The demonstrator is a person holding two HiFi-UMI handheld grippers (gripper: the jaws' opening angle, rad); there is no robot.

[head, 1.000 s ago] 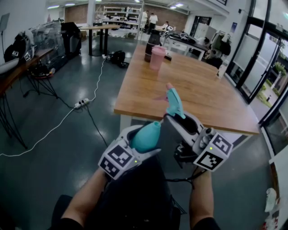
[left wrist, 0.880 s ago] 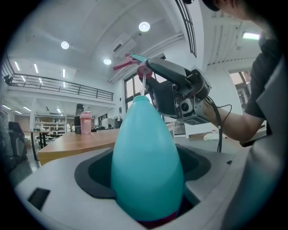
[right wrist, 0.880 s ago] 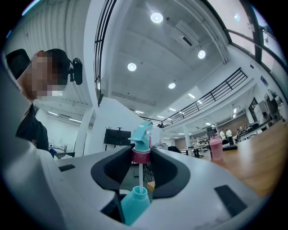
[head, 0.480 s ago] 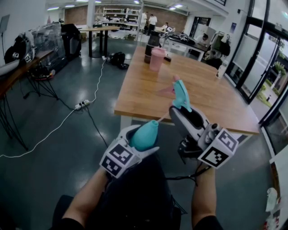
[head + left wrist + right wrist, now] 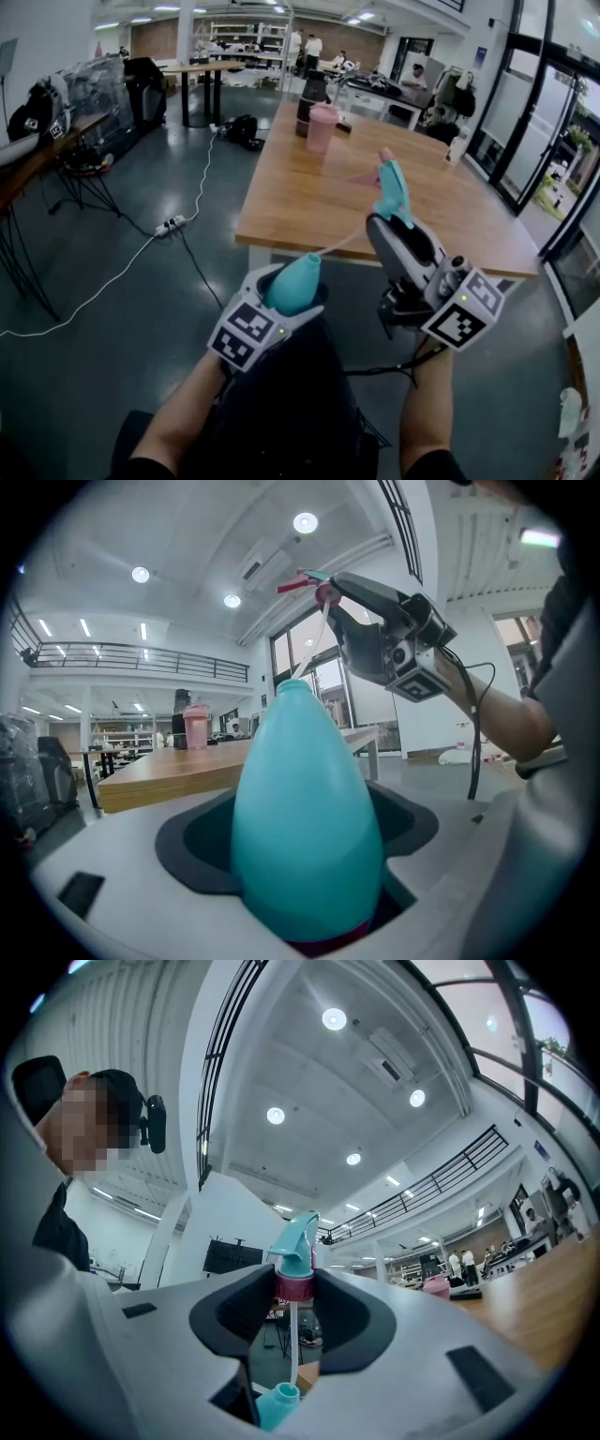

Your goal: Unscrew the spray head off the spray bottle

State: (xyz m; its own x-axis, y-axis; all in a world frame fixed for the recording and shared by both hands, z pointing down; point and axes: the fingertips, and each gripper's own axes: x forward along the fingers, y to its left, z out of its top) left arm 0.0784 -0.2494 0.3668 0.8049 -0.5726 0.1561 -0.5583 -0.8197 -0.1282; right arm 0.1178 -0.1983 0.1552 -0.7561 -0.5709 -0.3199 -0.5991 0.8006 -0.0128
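Grey workshop floor (image 5: 141,309) is lying directly below both grippers. Nearest, the left gripper (image 5: 284,302) jaws are clamping the teal bottle (image 5: 305,827), its neck pointing up and forward. Beyond and to its right, the right gripper (image 5: 398,225) jaws are clamping the pink collar (image 5: 294,1285) of the spray head (image 5: 295,1241), which is riding clear above the neck, long axis upright. Its white dip tube (image 5: 293,1344) is trailing back down toward the bottle mouth. The wooden table (image 5: 309,206) is standing beyond.

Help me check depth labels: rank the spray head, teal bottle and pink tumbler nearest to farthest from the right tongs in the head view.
1. Spray head, gripped in the right tongs.
2. Teal bottle, lower left of them.
3. Pink tumbler, far end of the table.
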